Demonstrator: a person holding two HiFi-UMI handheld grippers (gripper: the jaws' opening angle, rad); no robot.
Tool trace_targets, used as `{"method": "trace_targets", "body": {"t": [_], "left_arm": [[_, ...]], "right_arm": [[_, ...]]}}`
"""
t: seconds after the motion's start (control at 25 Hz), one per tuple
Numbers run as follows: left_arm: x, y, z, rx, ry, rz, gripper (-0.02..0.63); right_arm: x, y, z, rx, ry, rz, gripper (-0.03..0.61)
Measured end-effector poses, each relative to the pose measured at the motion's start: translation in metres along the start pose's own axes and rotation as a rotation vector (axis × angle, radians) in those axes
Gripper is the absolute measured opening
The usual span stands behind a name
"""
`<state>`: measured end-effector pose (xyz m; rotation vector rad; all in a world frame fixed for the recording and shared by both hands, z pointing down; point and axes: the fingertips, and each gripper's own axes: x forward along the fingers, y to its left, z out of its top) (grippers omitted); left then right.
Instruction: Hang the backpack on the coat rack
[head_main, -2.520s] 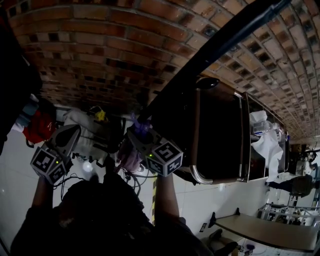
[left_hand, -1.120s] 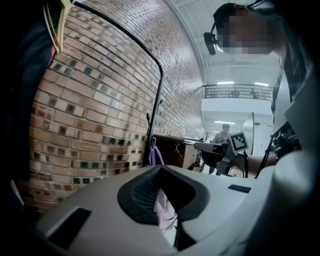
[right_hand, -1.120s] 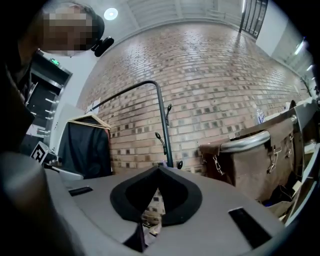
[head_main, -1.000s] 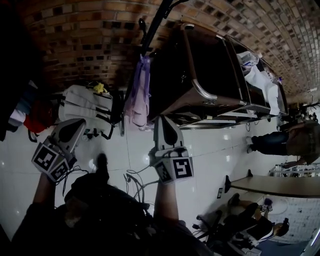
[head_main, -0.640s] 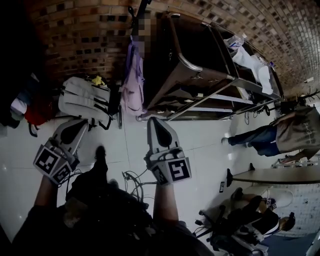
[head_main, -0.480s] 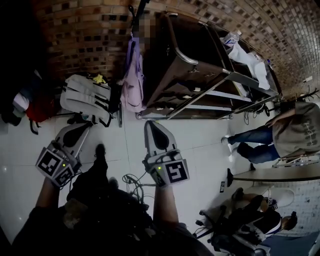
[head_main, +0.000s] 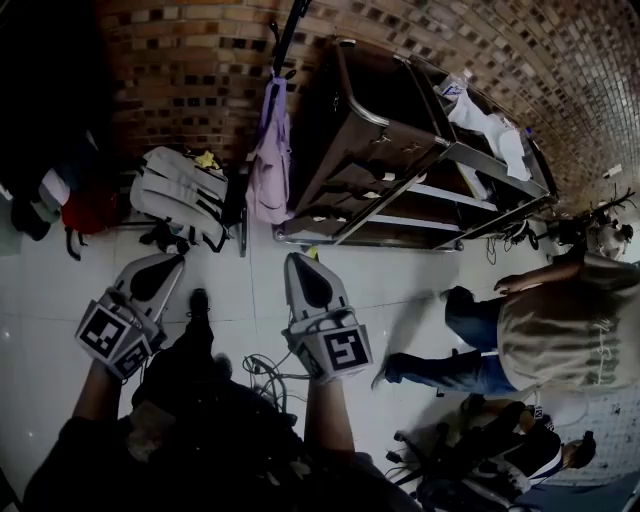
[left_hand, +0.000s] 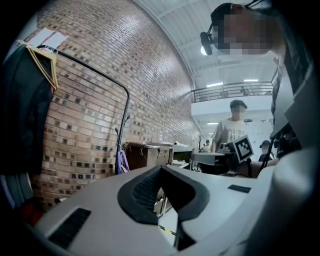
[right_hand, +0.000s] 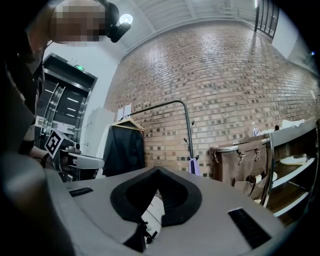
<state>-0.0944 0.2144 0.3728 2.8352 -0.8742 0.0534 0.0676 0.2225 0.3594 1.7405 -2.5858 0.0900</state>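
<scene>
The backpack (head_main: 268, 170) hangs on the coat rack (head_main: 290, 30) at twelve o'clock; the left gripper (head_main: 178, 258) and right gripper (head_main: 292, 258), fingers pressed together on nothing, should hold clear at six o'clock, judging whether its loop sits securely.

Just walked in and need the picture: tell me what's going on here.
A person holds a left gripper and a right gripper level over the floor, both with jaws shut and empty. The purple backpack hangs on the coat rack at the brick wall ahead, untouched by either. A grey backpack lies left of it; another person is at the right.
</scene>
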Motion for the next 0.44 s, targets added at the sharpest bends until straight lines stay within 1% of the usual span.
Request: {"method": "trace_targets", "body": {"t": [0.16,0.28,0.44], "left_arm": [[-0.009,-0.008,-0.003,0.006,-0.012,0.012,0.037],[-0.008,-0.015,-0.004,0.025,-0.028,0.022,0.037],[-0.003,-0.023,-0.022,0.018,-0.025,0.036,0.037]], "right_arm": [[-0.010,0.006,-0.006,-0.010,0.003,0.013,0.006],[-0.020,0.003,-0.011,-0.016,0.003,0.019,0.006],[-0.034,-0.010,-0.026,-0.022,0.001,0.006,0.006]]}}
